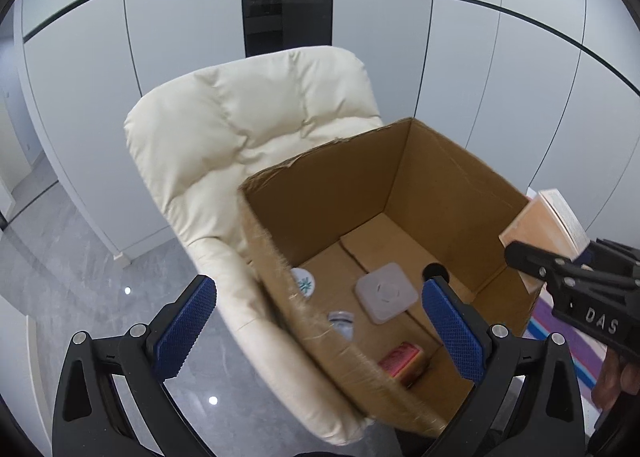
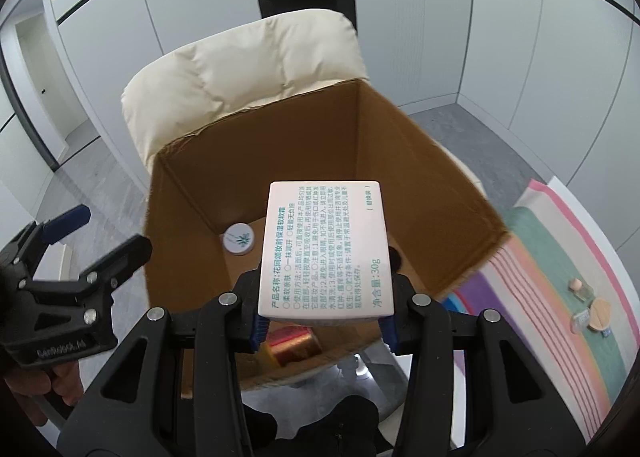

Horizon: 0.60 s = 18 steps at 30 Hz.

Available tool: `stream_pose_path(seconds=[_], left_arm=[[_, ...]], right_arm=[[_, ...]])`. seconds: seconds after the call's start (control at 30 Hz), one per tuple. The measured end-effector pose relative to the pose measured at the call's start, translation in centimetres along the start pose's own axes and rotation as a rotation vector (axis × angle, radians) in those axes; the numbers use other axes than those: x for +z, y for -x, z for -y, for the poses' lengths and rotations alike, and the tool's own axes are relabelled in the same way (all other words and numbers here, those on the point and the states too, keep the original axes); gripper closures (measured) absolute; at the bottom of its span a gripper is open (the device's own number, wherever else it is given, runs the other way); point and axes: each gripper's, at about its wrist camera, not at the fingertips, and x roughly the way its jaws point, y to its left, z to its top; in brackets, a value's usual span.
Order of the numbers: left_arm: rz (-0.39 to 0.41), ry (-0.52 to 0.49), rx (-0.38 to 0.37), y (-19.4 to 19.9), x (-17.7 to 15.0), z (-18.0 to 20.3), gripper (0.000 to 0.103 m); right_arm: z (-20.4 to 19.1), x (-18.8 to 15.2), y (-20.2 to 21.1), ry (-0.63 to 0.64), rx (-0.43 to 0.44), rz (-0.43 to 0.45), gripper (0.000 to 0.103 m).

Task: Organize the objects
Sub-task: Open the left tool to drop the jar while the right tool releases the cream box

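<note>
The right gripper [image 2: 325,321] clamps a white printed carton [image 2: 326,249] above the open cardboard box [image 1: 460,181] on the cream chair [image 1: 240,129]. The left gripper [image 1: 320,321] gapes wide and empty over the box's near-left edge.

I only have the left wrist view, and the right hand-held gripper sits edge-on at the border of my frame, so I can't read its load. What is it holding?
Observer: The right hand-held gripper is shut on a flat white carton printed with green text.
Operator: Is the carton in the cardboard box?
Observer: No. It is held above the rim, in front of the cardboard box opening.
Operator: Anything left outside to pack?
Observer: Yes. On the striped cloth right of the box lie a small corked bottle and a wooden piece.
</note>
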Motion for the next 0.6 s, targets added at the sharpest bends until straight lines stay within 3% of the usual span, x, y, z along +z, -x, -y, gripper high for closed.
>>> stream_pose_path(seconds=[0.07, 0.2, 0.23, 0.33, 0.6], left_arm=[[-0.005, 0.005, 0.008, 0.0, -0.2, -0.5, 0.000], [-0.007, 0.023, 0.025, 0.0, -0.1, -1.4, 0.000], [-0.008, 0.028, 0.027, -0.1, 0.0, -1.5, 0.000], [-0.017, 0.030, 0.028, -0.4, -0.1, -1.5, 0.000], [-0.038, 0.012, 0.012, -1.1, -0.2, -0.4, 0.000]], right_arm=[[-0.6, 0.3, -0.3, 0.001, 0.010, 0.003, 0.055], [-1.3, 0.7, -0.4, -0.001, 0.022, 0.028, 0.015], [-1.2, 0.7, -0.2, -0.003, 0.024, 0.038, 0.011], [-1.1, 0.8, -0.1, 0.000, 0.015, 0.039, 0.002], [0.3, 0.6, 0.3, -0.026, -0.024, 0.036, 0.000]])
